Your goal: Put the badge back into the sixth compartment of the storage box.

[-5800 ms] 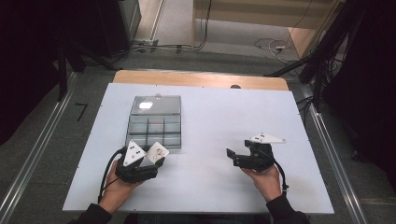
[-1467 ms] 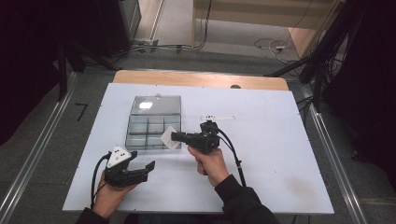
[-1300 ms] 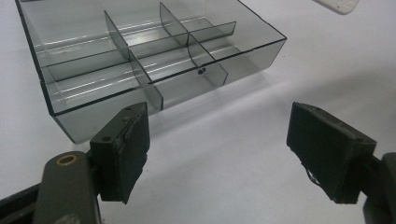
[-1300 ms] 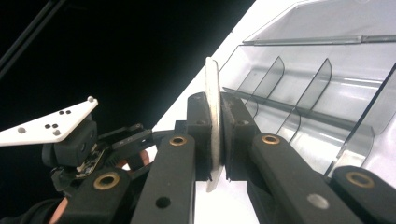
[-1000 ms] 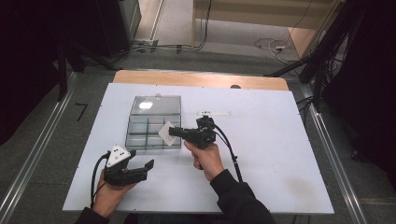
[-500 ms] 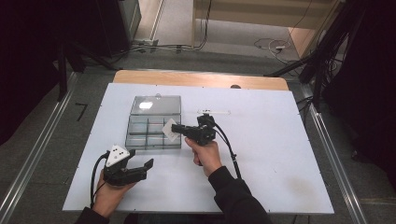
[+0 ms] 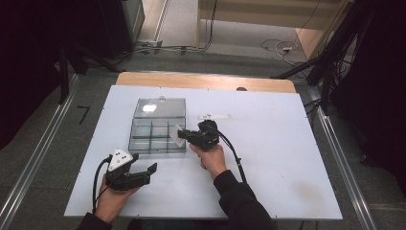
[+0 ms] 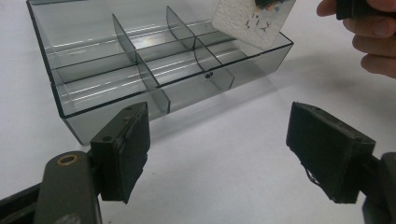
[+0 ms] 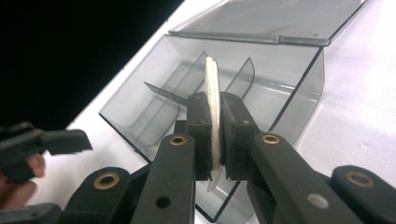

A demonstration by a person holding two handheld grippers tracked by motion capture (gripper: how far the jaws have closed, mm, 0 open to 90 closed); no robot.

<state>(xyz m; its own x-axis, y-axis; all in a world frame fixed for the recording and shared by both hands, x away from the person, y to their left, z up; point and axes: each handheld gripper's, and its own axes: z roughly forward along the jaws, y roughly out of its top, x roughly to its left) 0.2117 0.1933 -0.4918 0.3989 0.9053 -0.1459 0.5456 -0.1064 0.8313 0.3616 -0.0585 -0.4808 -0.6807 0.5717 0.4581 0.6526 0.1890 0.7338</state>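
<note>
Now hovering, lower than before, over the clear box's [image 7: 158, 139] right-edge compartment: right gripper [image 7: 184, 136] clamping white card [image 9: 213, 116] (left gripper [image 8: 219, 154] idling agape, empty), so release seeming near.

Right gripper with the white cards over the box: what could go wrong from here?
1. The right gripper pinches two thin cards edge-on; let go from above the box, they might split or tip over a divider.
2. The box looks light and nothing steadies it: the left gripper stands open, apart from it, so a nudge may slide it.
</note>
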